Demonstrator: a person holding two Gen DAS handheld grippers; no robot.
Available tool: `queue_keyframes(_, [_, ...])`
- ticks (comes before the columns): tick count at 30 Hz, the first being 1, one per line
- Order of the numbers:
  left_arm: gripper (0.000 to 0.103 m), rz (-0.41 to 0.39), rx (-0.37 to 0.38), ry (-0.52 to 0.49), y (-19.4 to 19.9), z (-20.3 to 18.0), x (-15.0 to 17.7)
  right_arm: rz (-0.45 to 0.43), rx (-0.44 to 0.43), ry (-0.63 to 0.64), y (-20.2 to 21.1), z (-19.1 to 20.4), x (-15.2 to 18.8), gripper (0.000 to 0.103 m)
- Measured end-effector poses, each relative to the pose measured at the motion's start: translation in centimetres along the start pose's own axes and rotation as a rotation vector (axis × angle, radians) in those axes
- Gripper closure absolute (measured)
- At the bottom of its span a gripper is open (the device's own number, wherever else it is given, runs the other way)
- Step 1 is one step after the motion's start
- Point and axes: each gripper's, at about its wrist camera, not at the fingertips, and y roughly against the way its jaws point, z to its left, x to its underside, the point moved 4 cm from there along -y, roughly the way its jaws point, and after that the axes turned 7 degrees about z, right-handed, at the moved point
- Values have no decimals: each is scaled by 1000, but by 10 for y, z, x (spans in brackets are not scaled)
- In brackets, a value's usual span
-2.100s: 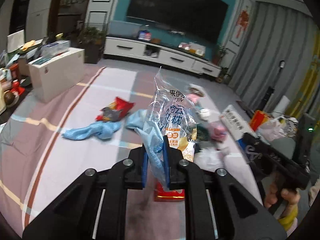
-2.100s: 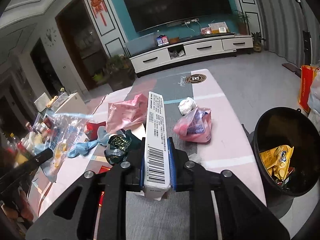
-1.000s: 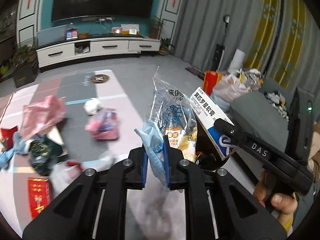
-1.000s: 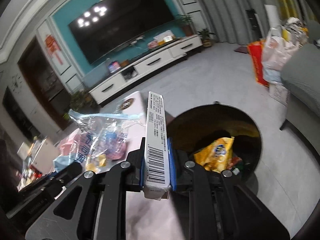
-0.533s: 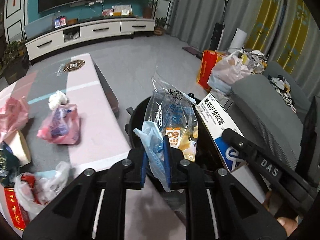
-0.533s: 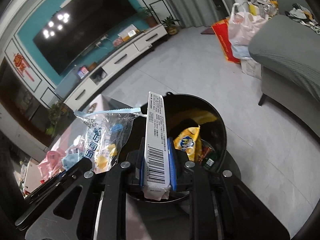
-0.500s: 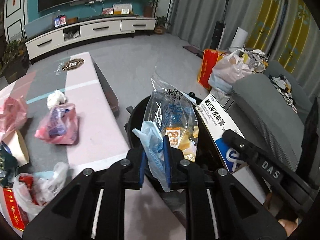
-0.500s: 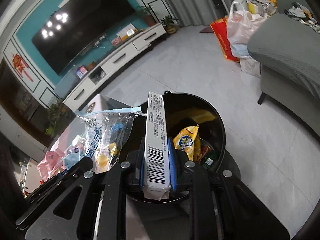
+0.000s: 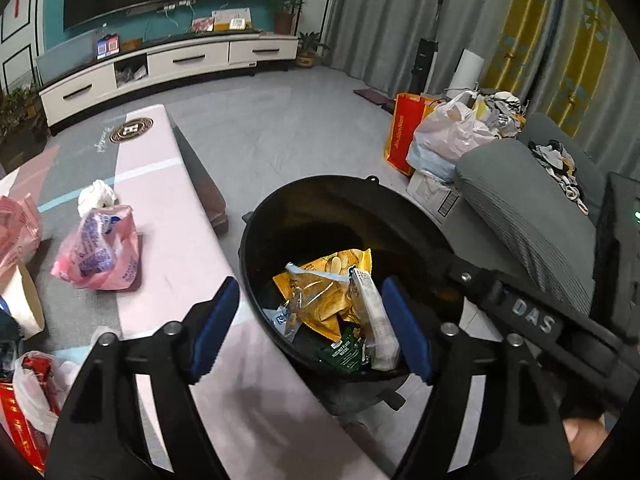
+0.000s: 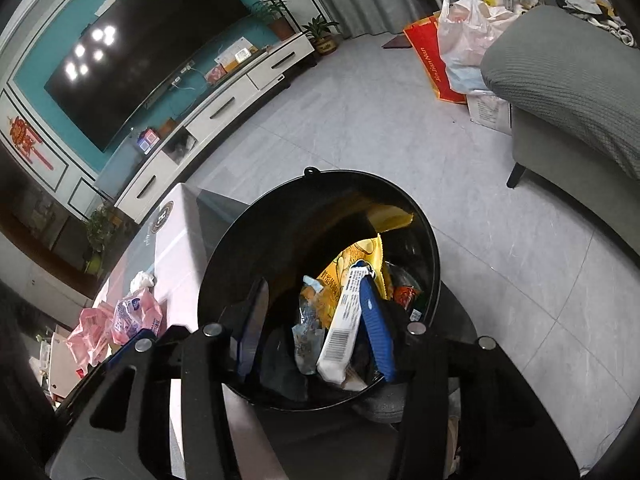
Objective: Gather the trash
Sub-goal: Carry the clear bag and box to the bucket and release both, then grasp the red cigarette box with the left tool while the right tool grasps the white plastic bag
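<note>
Both my grippers hang over the black bin (image 9: 256, 240), fingers spread wide, nothing held. Left gripper (image 9: 308, 324) sits above the near rim, its blue pads apart with the trash showing between them. Right gripper (image 10: 316, 332) is likewise wide; the white carton (image 10: 344, 328) with the barcode lies in the bin just beside its right pad, whether touching I cannot tell. Also in the bin: a clear plastic bag (image 9: 298, 300) crumpled against a yellow snack bag (image 9: 336, 280), and a dark green wrapper (image 9: 346, 354) below them. Judgement: this drop is done, and more remains. On the pink-and-grey surface (image 9: 180, 208) to my left lie a pink plastic bag (image 9: 98, 254), a white paper wad (image 9: 98, 196) just behind it, a second pink bag (image 9: 16, 228) at the edge of view, and a red packet (image 9: 24, 420) under thin clear film near my left finger. The pink bag looks light, soft and slippery; I expect it to collapse under the pads, so I would pinch a bunched fold at its top rather than the flat side. The wad should crush easily; take it across the middle. The red packet lies flat, so an edge would be the place to take it.
</note>
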Motion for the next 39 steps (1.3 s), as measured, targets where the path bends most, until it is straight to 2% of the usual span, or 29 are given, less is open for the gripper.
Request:
queue_keyframes(5, [13,-31,17,6,23,5,12,4,-17,12,2,10,3,54])
queue_keyframes(12, [11,-73,-15,21,66,38,45,-4,-65,96,9,46,16,48])
queue_keyframes(16, [9,-103,-44,74,94,78,64,0,-97,191,7,82,29,46])
queue_keyframes(21, [7,-134,-153,149,128,144,80,21,-104,423,-3,138,61,44])
queue_keyframes(24, [5,-150,-206,230,141,187,96,50,-152,517,-6,163,83,43])
queue_keyframes(26, [4,-113,-235,301,139,219,112,61,-174,561,-7,175,96,39])
queue_keyframes(28, [4,-22,-239,372,129,242,124,71,-194,614,-9,189,110,38])
queue_keyframes(30, [4,12,-168,418,127,256,131,83,-201,670,-14,201,122,38])
queue_keyframes(31, [4,18,-153,414,127,257,132,86,-203,688,-15,205,127,38])
queue_keyframes(34, [4,34,-175,362,128,253,135,111,-209,744,-25,221,141,35])
queue_keyframes(39, [4,86,-159,339,117,247,145,160,-206,754,-44,242,152,33])
